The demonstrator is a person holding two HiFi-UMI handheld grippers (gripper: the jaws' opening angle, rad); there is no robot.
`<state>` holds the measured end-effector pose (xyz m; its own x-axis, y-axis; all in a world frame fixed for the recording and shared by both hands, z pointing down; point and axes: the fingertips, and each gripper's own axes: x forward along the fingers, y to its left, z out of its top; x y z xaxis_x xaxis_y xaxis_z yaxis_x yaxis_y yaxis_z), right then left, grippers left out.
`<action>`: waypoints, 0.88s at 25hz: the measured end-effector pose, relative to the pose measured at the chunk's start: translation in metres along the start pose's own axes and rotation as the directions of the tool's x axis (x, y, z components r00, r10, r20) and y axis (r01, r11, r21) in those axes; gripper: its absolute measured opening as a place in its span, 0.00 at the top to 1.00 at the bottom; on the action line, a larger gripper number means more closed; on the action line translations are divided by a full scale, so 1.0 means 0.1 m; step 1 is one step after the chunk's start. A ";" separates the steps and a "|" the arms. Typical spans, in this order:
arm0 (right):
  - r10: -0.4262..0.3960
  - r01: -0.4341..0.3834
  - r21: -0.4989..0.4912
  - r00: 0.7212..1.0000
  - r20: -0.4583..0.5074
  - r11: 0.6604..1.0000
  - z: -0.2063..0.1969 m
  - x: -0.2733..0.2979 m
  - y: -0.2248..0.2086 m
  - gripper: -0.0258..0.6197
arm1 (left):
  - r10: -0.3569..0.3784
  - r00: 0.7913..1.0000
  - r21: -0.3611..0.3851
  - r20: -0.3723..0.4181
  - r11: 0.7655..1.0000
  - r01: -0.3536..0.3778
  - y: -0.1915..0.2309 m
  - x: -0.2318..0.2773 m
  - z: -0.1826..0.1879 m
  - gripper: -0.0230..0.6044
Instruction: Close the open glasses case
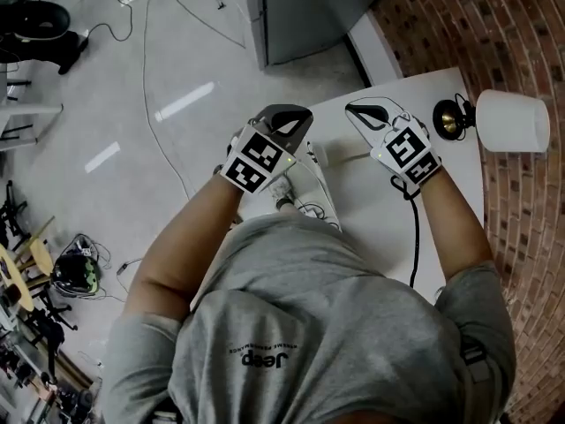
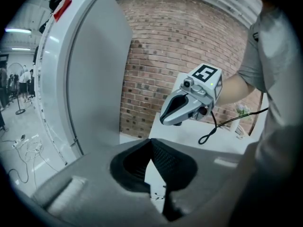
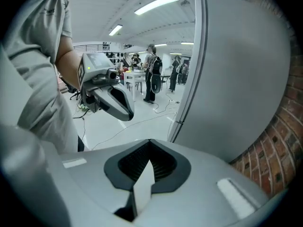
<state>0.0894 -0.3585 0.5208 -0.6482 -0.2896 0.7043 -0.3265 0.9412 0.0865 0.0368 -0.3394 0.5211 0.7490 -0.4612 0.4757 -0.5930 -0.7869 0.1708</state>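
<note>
Both grippers are held up above the white table (image 1: 380, 210), tips close together. My left gripper (image 1: 298, 116) is shut with nothing between its jaws; its own view shows the tips (image 2: 152, 143) meeting. My right gripper (image 1: 357, 111) is also shut and empty, its tips (image 3: 150, 143) touching. Each shows in the other's view: the right gripper (image 2: 170, 117) and the left gripper (image 3: 124, 115). I cannot make out a glasses case in any view. A thin wire-like shape, perhaps glasses (image 1: 309, 208), lies on the table under the left gripper. The person's body hides the table's near part.
A lamp with a white shade (image 1: 512, 122) and a brass base (image 1: 450, 117) stands at the table's far right. A black cable (image 1: 415, 237) runs from the right gripper. A grey cabinet (image 1: 309, 7) and a brick wall (image 1: 521, 25) border the table.
</note>
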 end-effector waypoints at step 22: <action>0.038 -0.055 0.057 0.963 0.266 0.997 2.68 0.61 0.84 0.95 | 0.400 0.891 -0.224 0.214 0.908 -0.353 1.13 -3.03 0.15 0.97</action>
<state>-0.1615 -0.3439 0.3820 -0.8200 -0.2893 0.4939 -0.3287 0.9444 0.0075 -0.2522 -0.2945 0.3833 0.4939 -0.8133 0.3077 -0.8695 -0.4599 0.1800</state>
